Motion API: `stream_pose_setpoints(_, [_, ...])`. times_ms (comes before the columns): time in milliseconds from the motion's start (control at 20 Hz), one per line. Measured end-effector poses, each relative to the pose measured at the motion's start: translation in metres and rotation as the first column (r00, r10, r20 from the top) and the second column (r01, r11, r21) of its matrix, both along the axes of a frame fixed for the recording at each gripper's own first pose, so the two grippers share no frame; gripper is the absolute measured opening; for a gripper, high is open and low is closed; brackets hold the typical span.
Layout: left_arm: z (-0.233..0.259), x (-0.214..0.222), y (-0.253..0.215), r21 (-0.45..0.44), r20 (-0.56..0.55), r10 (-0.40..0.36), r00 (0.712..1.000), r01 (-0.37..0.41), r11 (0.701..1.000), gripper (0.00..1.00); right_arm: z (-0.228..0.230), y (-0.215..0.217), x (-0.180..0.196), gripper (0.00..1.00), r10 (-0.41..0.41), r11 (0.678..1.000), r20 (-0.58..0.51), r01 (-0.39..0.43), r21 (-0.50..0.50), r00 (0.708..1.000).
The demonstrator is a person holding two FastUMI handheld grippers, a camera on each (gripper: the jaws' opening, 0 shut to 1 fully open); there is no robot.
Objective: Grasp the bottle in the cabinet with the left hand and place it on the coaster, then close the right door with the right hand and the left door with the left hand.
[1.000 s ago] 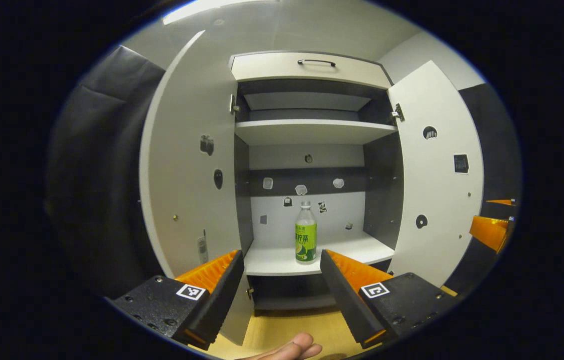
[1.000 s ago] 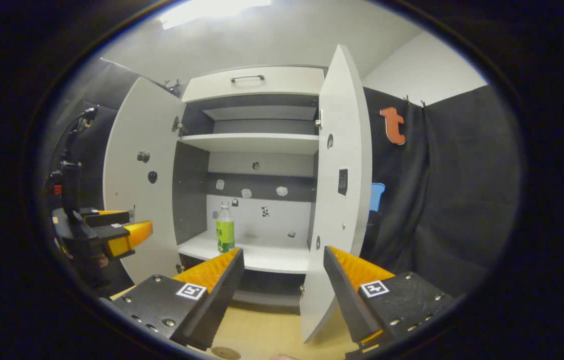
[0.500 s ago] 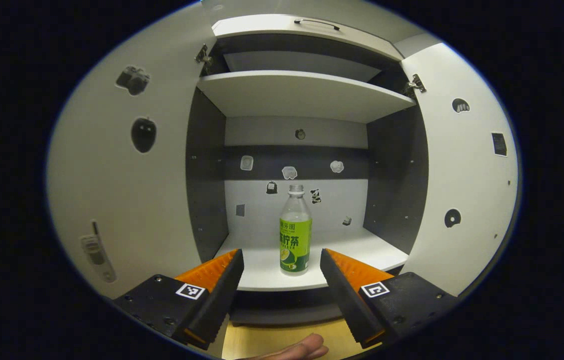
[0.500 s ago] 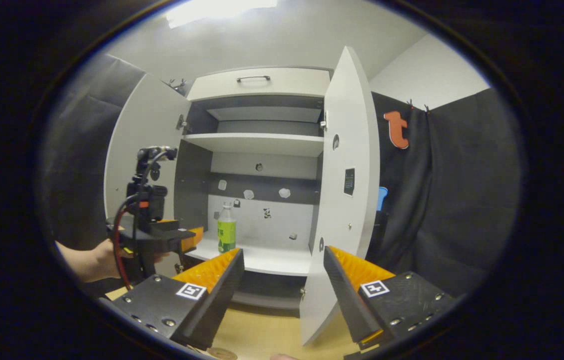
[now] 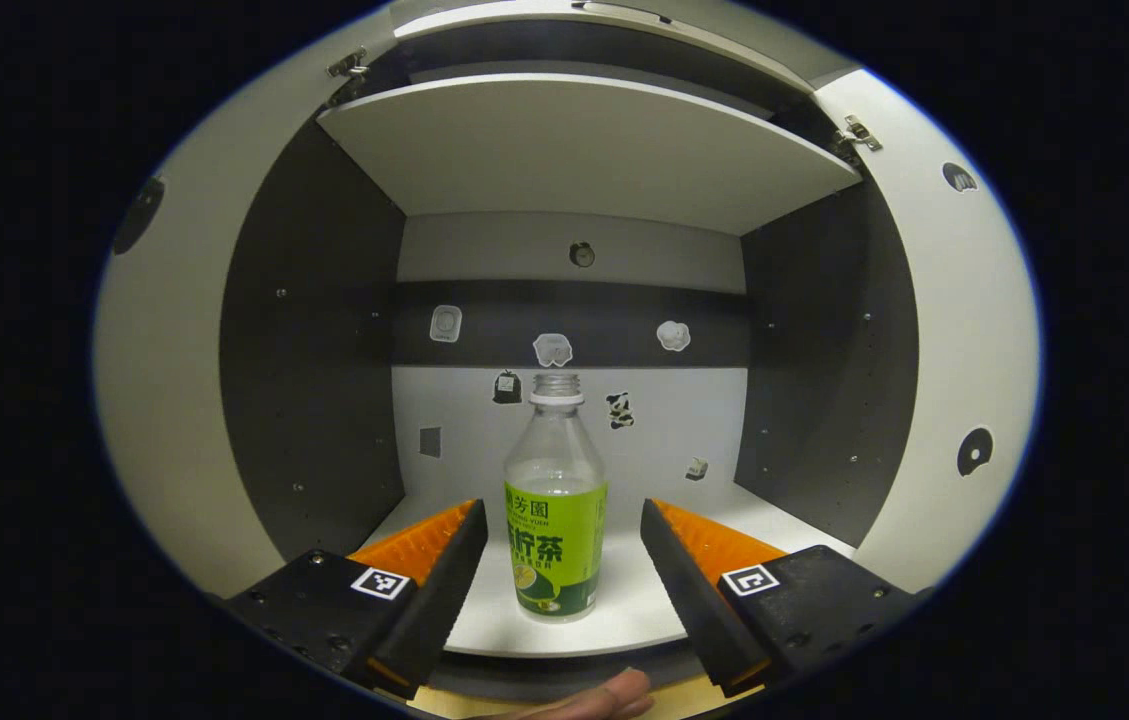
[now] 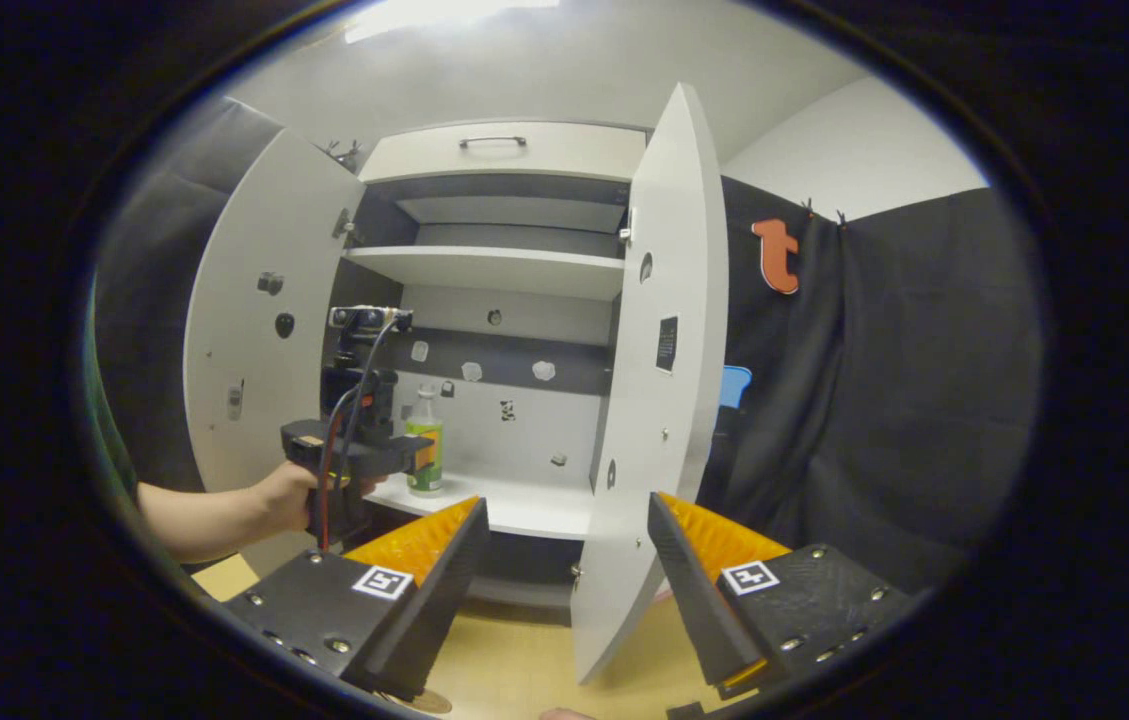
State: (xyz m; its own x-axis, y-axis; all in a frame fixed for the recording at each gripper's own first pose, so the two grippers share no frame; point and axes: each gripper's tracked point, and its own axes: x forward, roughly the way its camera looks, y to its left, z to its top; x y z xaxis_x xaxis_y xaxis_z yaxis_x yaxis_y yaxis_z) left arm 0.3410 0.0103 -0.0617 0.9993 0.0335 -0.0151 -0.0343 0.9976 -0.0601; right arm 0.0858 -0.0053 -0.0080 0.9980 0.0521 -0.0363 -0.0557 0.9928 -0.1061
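Cabinet (image 5: 314, 330) doors stand open; I see my left gripper (image 5: 562, 540) spread around the upright bottle (image 5: 555, 520), untouched. Right gripper (image 6: 569, 535) spread, empty.

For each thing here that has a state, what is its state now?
Clear plastic bottle with green label: upright on cabinet shelf, uncapped, not gripped.
Left gripper: open, fingers either side of bottle.
Right gripper: open, holding nothing.
White right cabinet door: open.
White left cabinet door: open.

Advancing left gripper (image 5: 557, 545) into the cabinet's lower compartment (image 5: 324, 330), open jaws now flanking the bottle (image 5: 556, 520) without contact; right gripper (image 6: 564, 545) drifting slightly, facing the right door (image 6: 659, 400).
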Motion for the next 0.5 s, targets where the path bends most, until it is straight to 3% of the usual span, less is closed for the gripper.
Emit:
stream_pose_setpoints(250, [-0.013,0.036,0.008,-0.012,-0.020,0.023,1.000,-0.023,1.000,0.98,-0.012,-0.014,0.004,0.95,-0.054,0.998,-0.043,0.055,0.034,0.998])
stream_pose_setpoints(400, [-0.017,0.050,0.018,0.027,-0.015,0.057,0.998,-0.056,0.998,0.98,-0.018,-0.021,0.003,0.97,-0.075,0.996,-0.063,0.078,0.043,0.995])
stream_pose_setpoints(450, [-0.014,0.050,0.018,0.009,0.004,0.051,0.999,-0.051,0.999,0.96,-0.019,-0.022,0.001,0.97,-0.080,0.996,-0.065,0.082,0.041,0.995])
stream_pose_setpoints(500, [-0.012,0.053,0.007,-0.011,0.018,0.005,1.000,-0.004,1.000,0.87,-0.020,-0.023,-0.002,0.97,-0.080,0.996,-0.066,0.083,0.042,0.995])
